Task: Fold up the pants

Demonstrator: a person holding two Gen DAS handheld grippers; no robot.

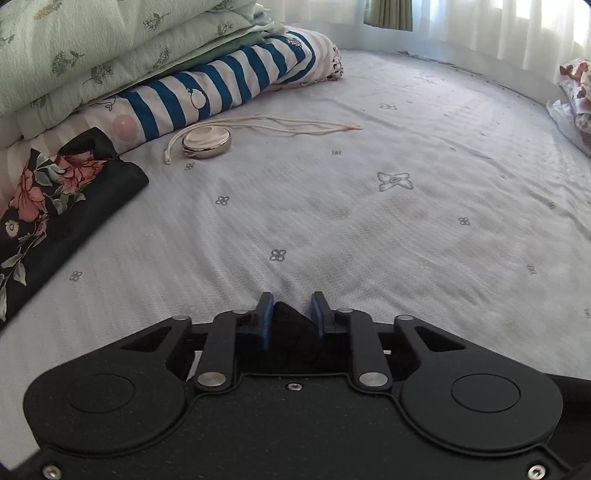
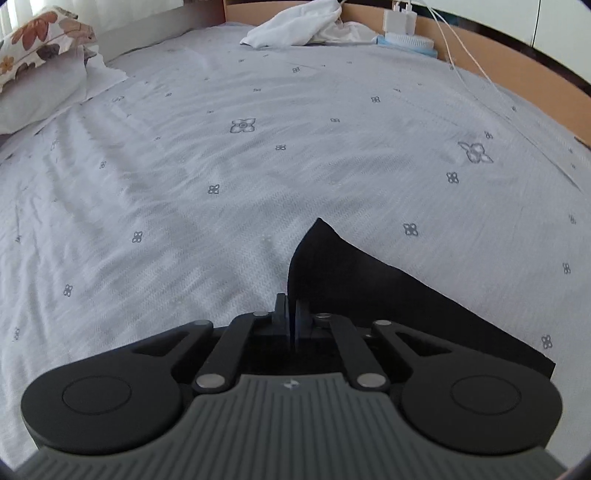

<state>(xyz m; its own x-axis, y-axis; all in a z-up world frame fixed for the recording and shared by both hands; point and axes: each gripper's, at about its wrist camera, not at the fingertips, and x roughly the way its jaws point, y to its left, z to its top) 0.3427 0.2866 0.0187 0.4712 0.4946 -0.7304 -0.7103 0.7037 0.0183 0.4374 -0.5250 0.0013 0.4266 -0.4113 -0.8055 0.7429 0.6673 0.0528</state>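
Note:
The black pants (image 2: pixel 351 280) lie on the pale patterned bedsheet (image 2: pixel 221 166), and one corner of them rises to a point in front of my right gripper (image 2: pixel 291 299). That gripper is shut, its pads pinching the pants' left edge. In the left wrist view, a peaked fold of the same black pants (image 1: pixel 291 321) is squeezed between the blue pads of my left gripper (image 1: pixel 291 301), low over the sheet (image 1: pixel 369 221). The gripper bodies hide the rest of the pants.
Folded green and blue-striped bedding (image 1: pixel 166 74) is stacked at the far left, with a dark floral cloth (image 1: pixel 55 199) in front of it. A round case with a cord (image 1: pixel 207 142) lies nearby. A floral pillow (image 2: pixel 40 37), a white cloth (image 2: pixel 295 22) and charger cables (image 2: pixel 461 48) line the far edge.

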